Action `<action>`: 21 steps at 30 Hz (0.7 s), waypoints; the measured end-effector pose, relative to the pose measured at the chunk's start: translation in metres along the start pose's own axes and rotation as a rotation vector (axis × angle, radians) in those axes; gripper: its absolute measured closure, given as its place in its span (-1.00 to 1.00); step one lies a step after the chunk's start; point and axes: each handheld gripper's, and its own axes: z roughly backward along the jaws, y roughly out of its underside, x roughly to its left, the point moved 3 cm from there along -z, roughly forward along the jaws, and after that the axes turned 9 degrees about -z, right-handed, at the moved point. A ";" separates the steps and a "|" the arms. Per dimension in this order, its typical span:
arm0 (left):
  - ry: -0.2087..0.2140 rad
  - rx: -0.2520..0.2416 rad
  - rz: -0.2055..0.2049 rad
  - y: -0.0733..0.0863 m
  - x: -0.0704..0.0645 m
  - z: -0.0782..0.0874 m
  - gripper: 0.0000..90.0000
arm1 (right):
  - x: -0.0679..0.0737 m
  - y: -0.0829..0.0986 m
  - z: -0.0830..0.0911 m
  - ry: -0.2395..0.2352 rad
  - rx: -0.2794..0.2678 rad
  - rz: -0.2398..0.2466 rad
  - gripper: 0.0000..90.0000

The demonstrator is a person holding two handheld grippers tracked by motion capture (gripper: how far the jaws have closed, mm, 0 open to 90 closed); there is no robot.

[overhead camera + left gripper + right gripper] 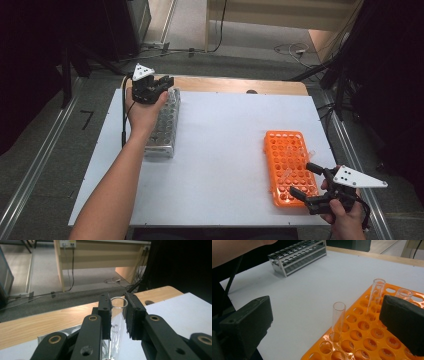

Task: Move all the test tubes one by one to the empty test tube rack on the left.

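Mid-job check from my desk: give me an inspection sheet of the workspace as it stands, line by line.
Surface: white table top, wooden strip along the far edge.
Job's things: metal rack on the left; orange rack on the right with three clear tubes standing in it; one more glass tube between the left tongs' jaws.
Clutter: nothing seen.
Grippers: left tongs shut on the glass tube above the metal rack's far end; right tongs open, at the orange rack's near right corner, a standing tube between the jaws, not touched.
Cables: black cable from the left tongs along the table's left edge; loose leads on the floor beyond.
Surroundings: wooden desk behind, dark stands at both sides.
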 end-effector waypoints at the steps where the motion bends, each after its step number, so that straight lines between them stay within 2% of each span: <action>1: -0.007 -0.005 -0.001 -0.002 0.003 -0.003 0.70 | 0.000 0.000 0.000 -0.001 0.000 0.000 -1.00; 3: -0.019 -0.024 0.011 -0.009 0.008 -0.009 0.70 | 0.000 0.000 0.000 -0.001 0.000 -0.001 -1.00; 7: -0.032 -0.007 -0.007 -0.017 0.012 -0.022 0.70 | 0.000 0.000 0.000 -0.002 0.001 -0.001 -1.00; 9: -0.031 -0.007 -0.002 -0.018 0.014 -0.029 0.70 | -0.001 0.000 0.000 -0.002 0.001 -0.005 -1.00; 14: -0.056 0.020 -0.015 -0.014 0.019 -0.045 0.70 | -0.002 0.001 0.001 -0.003 -0.001 -0.007 -1.00; 18: -0.089 0.037 -0.004 -0.008 0.024 -0.053 0.70 | -0.003 0.001 0.001 -0.007 0.001 -0.009 -1.00; 21: -0.075 0.034 0.019 -0.005 0.027 -0.056 0.70 | -0.003 0.001 0.000 -0.009 0.002 -0.007 -1.00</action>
